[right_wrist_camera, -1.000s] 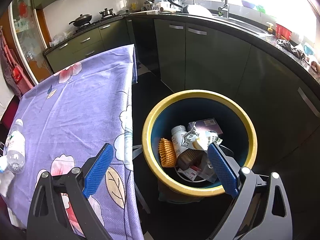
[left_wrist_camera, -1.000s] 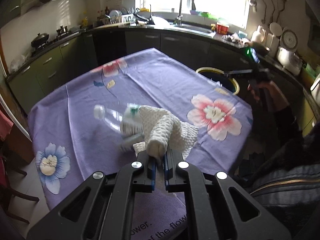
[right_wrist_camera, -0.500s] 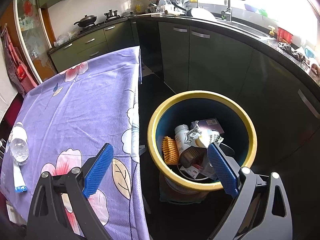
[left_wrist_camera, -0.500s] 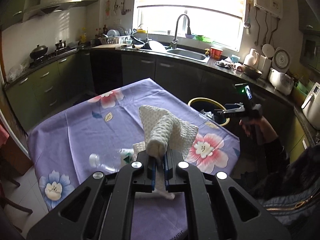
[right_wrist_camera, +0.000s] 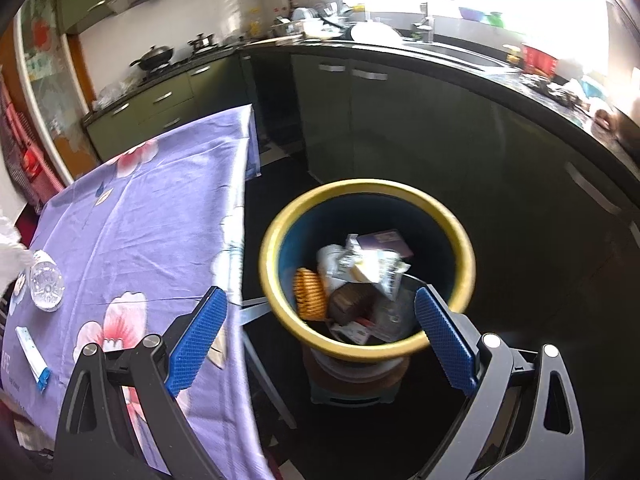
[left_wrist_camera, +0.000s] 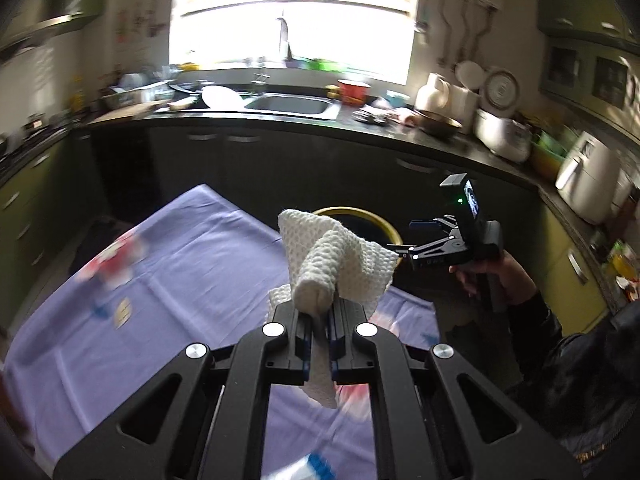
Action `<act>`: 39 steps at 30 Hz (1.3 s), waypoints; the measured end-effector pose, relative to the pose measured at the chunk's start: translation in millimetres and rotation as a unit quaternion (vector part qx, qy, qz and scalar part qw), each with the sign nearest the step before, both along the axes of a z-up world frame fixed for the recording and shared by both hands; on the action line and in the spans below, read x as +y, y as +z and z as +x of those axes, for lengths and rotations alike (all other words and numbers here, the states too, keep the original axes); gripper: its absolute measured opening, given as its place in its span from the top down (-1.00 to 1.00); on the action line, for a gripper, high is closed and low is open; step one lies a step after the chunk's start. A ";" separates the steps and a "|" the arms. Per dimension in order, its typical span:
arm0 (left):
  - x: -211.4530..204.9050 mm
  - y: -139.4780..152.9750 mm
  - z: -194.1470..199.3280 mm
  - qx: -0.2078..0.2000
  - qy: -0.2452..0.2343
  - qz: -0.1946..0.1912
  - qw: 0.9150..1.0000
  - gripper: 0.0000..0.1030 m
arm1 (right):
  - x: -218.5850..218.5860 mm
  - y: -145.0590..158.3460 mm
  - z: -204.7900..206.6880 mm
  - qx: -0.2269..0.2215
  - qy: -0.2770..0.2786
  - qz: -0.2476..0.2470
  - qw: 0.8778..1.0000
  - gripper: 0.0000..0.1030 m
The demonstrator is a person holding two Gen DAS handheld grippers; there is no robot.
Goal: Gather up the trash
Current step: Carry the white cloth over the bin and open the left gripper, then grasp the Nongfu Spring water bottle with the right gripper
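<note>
My left gripper (left_wrist_camera: 318, 336) is shut on a white waffle-textured paper towel (left_wrist_camera: 336, 264) and holds it up above the purple flowered tablecloth (left_wrist_camera: 160, 280). Beyond it stands the yellow-rimmed bin (left_wrist_camera: 384, 224). My right gripper (right_wrist_camera: 320, 332) is open and empty, hovering above the same bin (right_wrist_camera: 276, 232), which holds several pieces of trash (right_wrist_camera: 360, 268). It also shows in the left wrist view (left_wrist_camera: 424, 236) beside the bin. A clear plastic bottle (right_wrist_camera: 46, 284) and a white-and-blue tube (right_wrist_camera: 32, 354) lie on the tablecloth (right_wrist_camera: 160, 200).
Dark kitchen cabinets and a counter with a sink (left_wrist_camera: 292, 106) run behind the table. The bin sits on a low stool (right_wrist_camera: 356, 384) by the table's right edge. Appliances (left_wrist_camera: 588, 176) stand on the right counter.
My left gripper has lifted the paper towel off the table and swung it toward the bin. My right gripper has drawn back a little from the bin, still open.
</note>
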State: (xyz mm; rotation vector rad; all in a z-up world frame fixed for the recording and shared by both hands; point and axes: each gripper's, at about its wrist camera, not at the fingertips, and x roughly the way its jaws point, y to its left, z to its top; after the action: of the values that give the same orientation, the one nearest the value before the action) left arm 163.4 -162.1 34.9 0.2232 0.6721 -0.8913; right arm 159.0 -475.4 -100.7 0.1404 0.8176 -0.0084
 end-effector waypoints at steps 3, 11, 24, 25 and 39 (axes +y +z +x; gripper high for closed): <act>-50.4 -10.6 28.5 0.012 -0.041 0.009 0.999 0.88 | -17.5 0.4 -10.3 -0.004 -0.023 0.006 1.000 -0.82; -181.1 -59.0 101.5 0.073 -0.077 0.029 0.994 0.88 | -58.3 -5.4 -30.8 -0.005 -0.069 0.026 0.997 -0.84; -220.3 -87.9 137.8 0.104 -0.041 -0.006 0.994 -0.12 | -76.3 -11.4 -48.5 -0.001 -0.095 0.047 0.994 -0.89; -208.8 -79.1 134.3 0.099 -0.036 -0.014 0.994 -0.12 | -74.5 -11.9 -47.0 0.001 -0.092 0.047 0.995 -0.89; 46.1 12.2 19.0 -0.011 0.182 -0.086 0.979 -0.50 | 58.6 8.4 14.6 0.018 0.153 0.059 0.986 -0.89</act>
State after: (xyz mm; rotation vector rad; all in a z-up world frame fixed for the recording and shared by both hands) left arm 182.4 -116.0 47.1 -0.0452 0.5878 -0.5886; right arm 173.6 -416.8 -92.3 0.1260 0.8698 0.3290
